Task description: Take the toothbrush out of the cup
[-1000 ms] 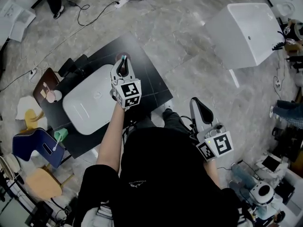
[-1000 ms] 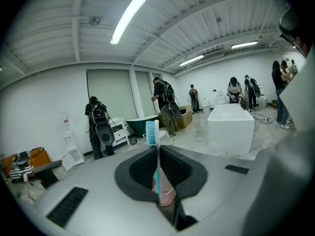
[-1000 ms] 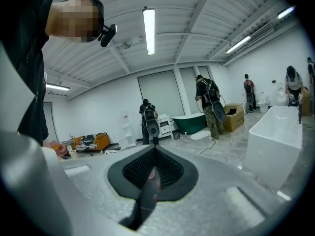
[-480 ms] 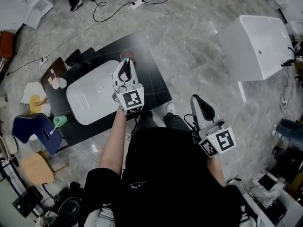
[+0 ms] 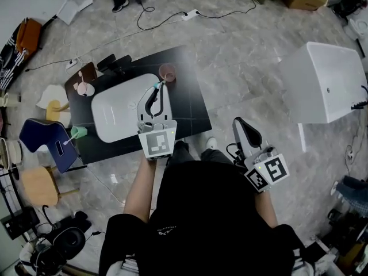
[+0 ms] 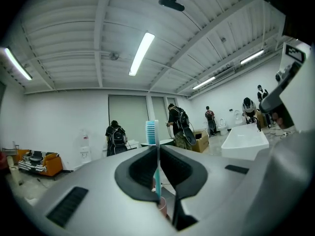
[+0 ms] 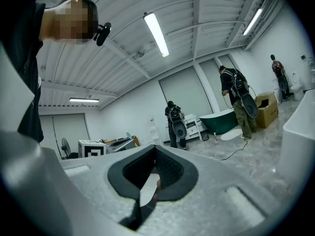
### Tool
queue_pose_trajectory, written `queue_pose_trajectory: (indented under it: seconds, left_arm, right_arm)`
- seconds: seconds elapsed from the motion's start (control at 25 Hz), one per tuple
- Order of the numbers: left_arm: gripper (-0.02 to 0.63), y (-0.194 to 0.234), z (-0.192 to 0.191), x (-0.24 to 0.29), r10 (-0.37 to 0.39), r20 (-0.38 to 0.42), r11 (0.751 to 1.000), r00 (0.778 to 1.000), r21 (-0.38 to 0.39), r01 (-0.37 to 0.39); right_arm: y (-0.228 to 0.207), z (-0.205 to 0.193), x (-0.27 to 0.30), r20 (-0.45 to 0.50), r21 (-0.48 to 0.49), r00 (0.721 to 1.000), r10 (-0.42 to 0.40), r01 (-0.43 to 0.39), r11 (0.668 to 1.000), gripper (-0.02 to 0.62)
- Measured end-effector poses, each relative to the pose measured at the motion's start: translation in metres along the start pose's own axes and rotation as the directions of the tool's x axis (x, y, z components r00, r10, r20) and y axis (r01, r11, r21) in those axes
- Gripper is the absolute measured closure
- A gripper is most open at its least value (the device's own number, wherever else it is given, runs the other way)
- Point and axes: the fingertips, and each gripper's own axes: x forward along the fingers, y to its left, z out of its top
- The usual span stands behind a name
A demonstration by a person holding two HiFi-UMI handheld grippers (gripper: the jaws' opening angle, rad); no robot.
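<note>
Teal toothbrush [image 6: 157, 173], blue-bristled, upright in left claw [image 5: 156, 92]

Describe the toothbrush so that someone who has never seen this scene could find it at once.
Find the black table with the white basin. Over the basin, the left gripper is shut on the toothbrush. It is a slim teal handle with blue bristles, unlike the round pink cup nearby.

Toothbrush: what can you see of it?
The toothbrush has a slim teal handle, plastic by its look, and a head of blue and white bristles. It stands upright, bristles up, clamped between the jaws of the left gripper. Its lower end is by the pink cup; whether it clears the rim is unclear.
</note>
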Motion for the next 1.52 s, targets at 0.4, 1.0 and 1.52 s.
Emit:
queue_pose_trajectory:
  seconds: [0.4, 1.0, 1.52]
  left_arm:
    - [0.586, -0.001, 0.023, -0.076, 0.102, -0.085, 0.994, 0.991, -0.035, -0.105]
    - [0.586, -0.020, 0.032, -0.180, 0.269, -0.140, 0.957, 0.953, -0.072, -0.281]
    - [0.586, -0.042, 0.016, -0.187, 0.216, -0.174, 0.964, 0.961, -0.120, -0.239]
  right_arm:
    - [0.007, 0.002, 0.001, -0.029, -0.029, 0.987, 0.156, -0.157, 0.987, 0.591]
    - [0.017, 0.000, -0.016, -0.068, -0.057, 0.956, 0.286, -0.290, 0.955, 0.591]
    - [0.011, -0.002, -0.032, -0.063, -0.081, 0.963, 0.263, -0.267, 0.960, 0.591]
